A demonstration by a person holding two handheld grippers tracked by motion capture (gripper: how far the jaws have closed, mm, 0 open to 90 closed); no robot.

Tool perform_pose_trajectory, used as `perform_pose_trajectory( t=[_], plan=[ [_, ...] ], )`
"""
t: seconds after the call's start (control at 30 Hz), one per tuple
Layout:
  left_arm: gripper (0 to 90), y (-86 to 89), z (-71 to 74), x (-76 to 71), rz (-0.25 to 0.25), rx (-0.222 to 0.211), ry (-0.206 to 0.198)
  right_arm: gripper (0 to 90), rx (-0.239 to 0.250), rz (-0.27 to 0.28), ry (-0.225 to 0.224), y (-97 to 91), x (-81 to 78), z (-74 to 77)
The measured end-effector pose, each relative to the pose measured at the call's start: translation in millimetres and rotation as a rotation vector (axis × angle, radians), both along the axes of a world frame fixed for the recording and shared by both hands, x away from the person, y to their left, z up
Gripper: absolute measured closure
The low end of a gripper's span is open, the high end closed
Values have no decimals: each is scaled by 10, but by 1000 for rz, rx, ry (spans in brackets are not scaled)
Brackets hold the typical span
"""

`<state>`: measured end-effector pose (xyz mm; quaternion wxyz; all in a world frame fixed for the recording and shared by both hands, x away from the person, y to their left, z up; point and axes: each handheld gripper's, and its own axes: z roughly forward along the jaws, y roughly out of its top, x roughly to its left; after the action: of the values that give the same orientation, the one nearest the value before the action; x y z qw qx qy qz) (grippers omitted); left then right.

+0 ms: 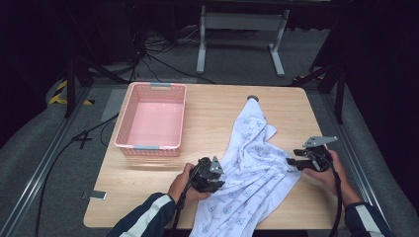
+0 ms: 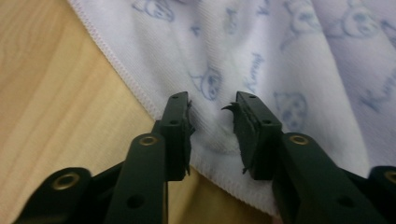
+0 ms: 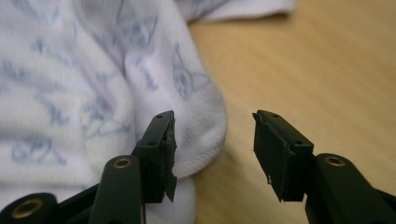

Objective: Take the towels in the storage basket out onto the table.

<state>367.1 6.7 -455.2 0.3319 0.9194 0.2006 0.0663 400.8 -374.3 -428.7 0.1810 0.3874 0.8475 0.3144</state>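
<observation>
A white cloth (image 1: pixel 254 170) printed with small pale-blue cartoon animal faces and bits of script lies crumpled on the right half of the wooden table (image 1: pixel 212 108). It runs in a long, loose diagonal — one narrow end reaches toward the far edge near a small grey disc (image 1: pixel 253 98), while the wide end spills over the near edge. Its surface is a fine knit with soft ridges and folds, and a stitched hem runs along its border.

The left gripper (image 1: pixel 211 174) sits at the cloth's left border, held in the person's left hand (image 1: pixel 185 185). In the left gripper view its jaws stand apart over the hemmed edge (image 2: pixel 140 93), with white fabric showing in the gap and neither pad pressing on it.

The right gripper (image 1: pixel 296 162) is at the cloth's right side. In the right gripper view its jaws gape wider — a rounded, puffed fold (image 3: pixel 196 116) of the cloth lies just beside the left-hand jaw, and bare wood shows in front of the other. Nothing is clamped.

A pink plastic basket (image 1: pixel 129 118) stands on the table's far left, well apart from the cloth.
</observation>
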Motion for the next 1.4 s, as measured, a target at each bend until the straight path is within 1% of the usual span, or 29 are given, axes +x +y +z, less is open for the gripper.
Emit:
perform_pose_trajectory(
  t=[0.03,0.07,0.1,0.2,0.23,0.27,0.3,0.33,0.37,0.43,0.47,0.5,0.57,0.63,0.67,0.73,0.77,0.9,0.97,1.0,1.07,1.13,1.17,1.2,1.27,1.3,1.33,1.37,1.4],
  plan=[
    [589,-41,9,49,6,-7,-3,486,34,-18,-23,-2,63,70],
    [543,-104,18,126,13,-3,-21,477,53,-31,-41,7,132,117],
    [484,-162,21,180,29,-6,-21,466,64,-50,-50,34,239,158],
    [430,-297,32,331,18,-9,-61,449,32,-72,-49,147,525,154],
    [425,-333,24,392,29,-19,-44,447,17,-80,-46,195,628,129],
    [430,-359,7,444,29,-14,-34,442,19,-84,-31,245,750,88],
    [430,-369,-6,454,36,-13,-33,425,27,-92,-16,286,861,41],
    [430,-369,-32,467,32,-15,-29,429,26,-97,-15,311,913,15],
    [441,-359,-52,470,27,-23,-23,430,4,-111,-20,356,990,-33],
    [452,-334,-61,447,32,-30,-26,434,-18,-123,13,426,1102,-128],
    [469,-328,-57,440,25,-25,-35,424,-58,-134,14,457,1138,-169],
    [485,-322,-54,423,33,-23,-29,439,-59,-138,-1,465,1157,-187],
    [491,-283,-49,391,44,-16,-23,433,-46,-151,8,443,1180,-188],
    [491,-239,-48,364,52,-13,-26,447,-95,-199,-22,382,1190,-175],
    [491,-200,-45,342,60,-6,-22,444,-107,-211,-28,352,1192,-173],
    [492,-140,-47,306,74,-7,-17,445,-128,-260,-31,239,1203,-160],
    [493,-104,-47,288,77,-6,-20,449,-157,-283,-49,177,1205,-158],
    [493,43,-36,194,96,9,-9,453,-194,-363,-82,-83,1215,-162],
    [493,118,-46,134,109,1,-8,455,-223,-392,-99,-174,1218,-166],
    [493,136,-48,119,110,-1,-9,455,-218,-417,-95,-225,1230,-163],
    [493,181,-32,98,110,17,3,445,-198,-440,-82,-294,1245,-159],
    [493,218,-27,74,121,25,10,444,-222,-461,-88,-337,1243,-155],
    [493,242,-19,73,112,30,13,444,-229,-465,-87,-362,1234,-152],
    [496,259,-22,53,127,31,9,444,-235,-478,-93,-388,1226,-155],
    [501,298,-22,15,141,31,13,444,-228,-492,-91,-452,1203,-156],
    [505,323,-18,-4,145,36,4,444,-228,-498,-91,-491,1189,-155],
    [507,349,-11,-40,152,45,17,444,-232,-509,-90,-527,1175,-154],
    [508,368,-12,-59,149,46,7,434,-245,-521,-93,-574,1157,-153],
    [507,382,-11,-80,150,46,18,423,-250,-526,-97,-613,1140,-151]
  ],
)
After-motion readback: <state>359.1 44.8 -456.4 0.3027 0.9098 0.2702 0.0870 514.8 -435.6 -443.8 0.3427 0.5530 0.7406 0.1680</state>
